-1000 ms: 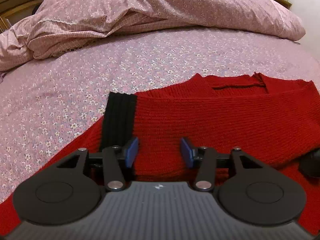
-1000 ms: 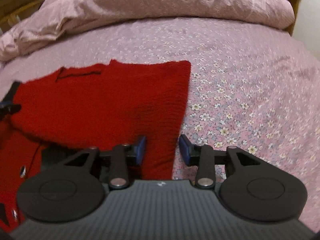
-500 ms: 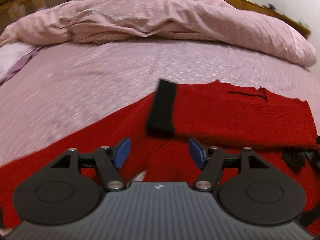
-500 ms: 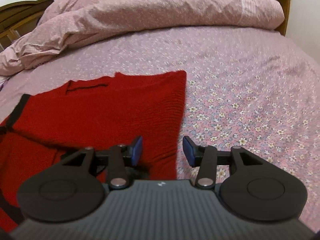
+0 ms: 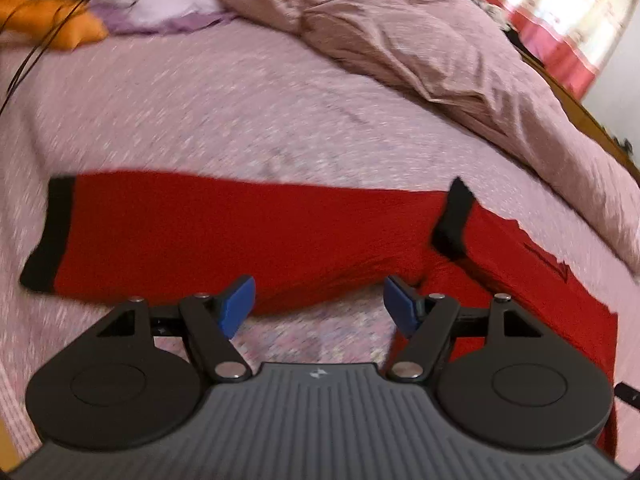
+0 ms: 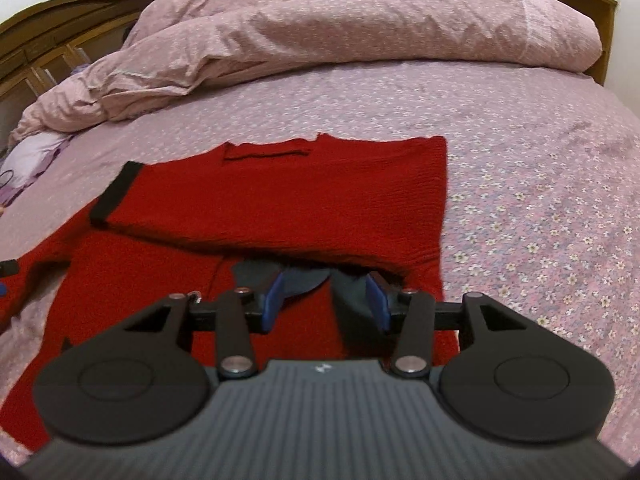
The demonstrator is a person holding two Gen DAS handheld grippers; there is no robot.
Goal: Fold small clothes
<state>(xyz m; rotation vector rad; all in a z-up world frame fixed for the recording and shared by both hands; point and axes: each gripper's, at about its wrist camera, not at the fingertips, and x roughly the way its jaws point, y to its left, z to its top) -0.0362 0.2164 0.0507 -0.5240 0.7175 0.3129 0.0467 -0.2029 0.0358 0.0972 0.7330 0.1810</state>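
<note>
Red knit sweater w/ black cuffs (image 6: 288, 200) lies flat on the bed w/ pink floral sheet (image 6: 540, 200), one sleeve folded across the body, the other sleeve (image 5: 224, 236) stretched out to the side w/ its black cuff (image 5: 50, 236) at the far end. Left claw (image 5: 318, 300) hangs just above that sleeve's near edge, blue fingers wide apart, gripping nothing. Right claw (image 6: 325, 300) is over the sweater's lower part, fingers also apart & empty; crumpled pink duvet (image 6: 340, 28) piled at the head of the bed.
</note>
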